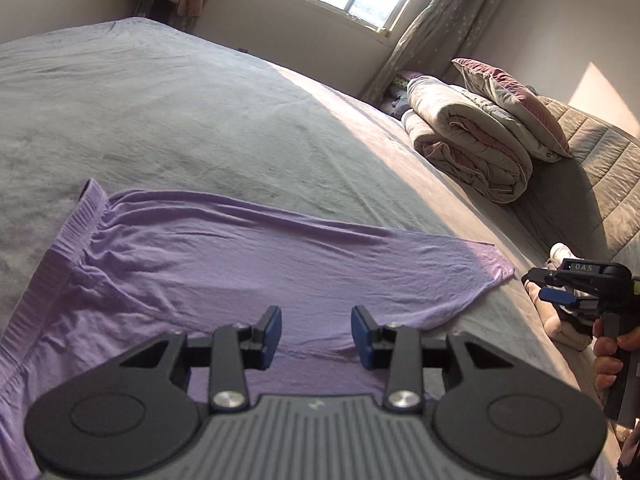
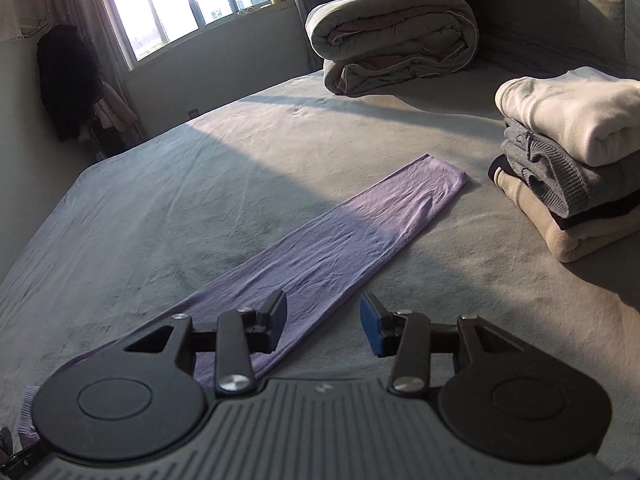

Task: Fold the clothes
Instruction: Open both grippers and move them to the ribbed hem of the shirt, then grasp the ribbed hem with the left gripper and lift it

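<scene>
- Trousers [image 1: 224, 264]: lilac, thin knit, laid flat on the bed [image 1: 168, 112]; ribbed waistband [image 1: 60, 256] seen at the left in the left wrist view, the leg running away to the right. In the right wrist view the leg [image 2: 360, 232] is seen as a long strip, its end lying near the stack [image 2: 572, 160].
- Left gripper [image 1: 316, 336]: held just above the trousers, near the crotch seam; fingers [image 1: 270, 332] parted, blue pads facing, nothing gripped between them.
- Right gripper [image 2: 324, 324]: held above the near edge of the leg; fingers [image 2: 372, 330] parted, nothing gripped. The left finger is seen over lilac cloth, the right over bare sheet. In the left wrist view the same gripper [image 1: 560, 288] is seen beside the leg's end, held by a hand [image 1: 612, 356].
- Stack: folded garments, white on top, grey knit below, then dark and cream layers; set on the bed at the right.
- Duvet [image 2: 392, 36]: rolled, placed at the head of the bed, with a pillow [image 1: 516, 100] on top.
- Window [image 2: 184, 0]: bright, curtained at the side.
- Bed: covered by a grey sheet, partly sunlit.
</scene>
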Demonstrator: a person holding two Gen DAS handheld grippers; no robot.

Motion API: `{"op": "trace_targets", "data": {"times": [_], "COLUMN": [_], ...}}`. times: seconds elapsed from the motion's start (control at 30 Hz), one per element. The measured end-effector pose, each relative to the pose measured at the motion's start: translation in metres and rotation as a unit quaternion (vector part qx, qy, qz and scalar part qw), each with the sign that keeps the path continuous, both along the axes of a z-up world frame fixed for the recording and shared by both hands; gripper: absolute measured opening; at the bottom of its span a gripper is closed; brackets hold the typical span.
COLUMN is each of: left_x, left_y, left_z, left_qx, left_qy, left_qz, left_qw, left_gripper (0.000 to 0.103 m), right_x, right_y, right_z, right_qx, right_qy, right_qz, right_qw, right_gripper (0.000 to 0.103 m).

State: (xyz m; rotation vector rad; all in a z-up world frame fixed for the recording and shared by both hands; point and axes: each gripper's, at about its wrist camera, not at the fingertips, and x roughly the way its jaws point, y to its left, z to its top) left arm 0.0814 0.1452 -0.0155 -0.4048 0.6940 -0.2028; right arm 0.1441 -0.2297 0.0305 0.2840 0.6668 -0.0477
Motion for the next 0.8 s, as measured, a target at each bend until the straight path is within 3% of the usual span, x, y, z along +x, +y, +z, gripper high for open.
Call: {"op": "trace_targets", "data": {"times": [0.13,0.3,0.47,0.7,0.73,0.8], "left_x": [0.002,0.001,0.000,0.004,0.005,0.006], "left_y": [0.023,0.053,0.074,0.089,0.090,0.093], "left_z": [-0.013,-0.017,-0.018,-0.027,-0.029,-0.030], "left_qx": [0.010,-0.006,-0.020,0.000,0.012,0.017], "left_qy": [0.019,0.022,0.011,0.031,0.041,0.049], "left_qz": [0.030,0.069,0.100,0.123,0.129,0.137], "left_qw": [0.9993,0.9973,0.9947,0.9919,0.9907,0.9893], "left_gripper": [0.038,0.037,0.029,0.020,0.010,0.002], "right_x": [0.022,0.049,0.064,0.078,0.077,0.077], "right_y": [0.047,0.115,0.167,0.235,0.242,0.253], "right_z": [-0.012,-0.022,-0.031,-0.043,-0.046,-0.050], "right_qx": [-0.036,-0.072,-0.091,-0.116,-0.121,-0.132], "right_qy": [0.011,0.015,0.020,0.027,0.028,0.032], "right_qz": [0.058,0.144,0.201,0.273,0.281,0.295], "right_qw": [0.998,0.987,0.975,0.955,0.952,0.946], "right_gripper": [0.046,0.046,0.046,0.047,0.048,0.049]}}
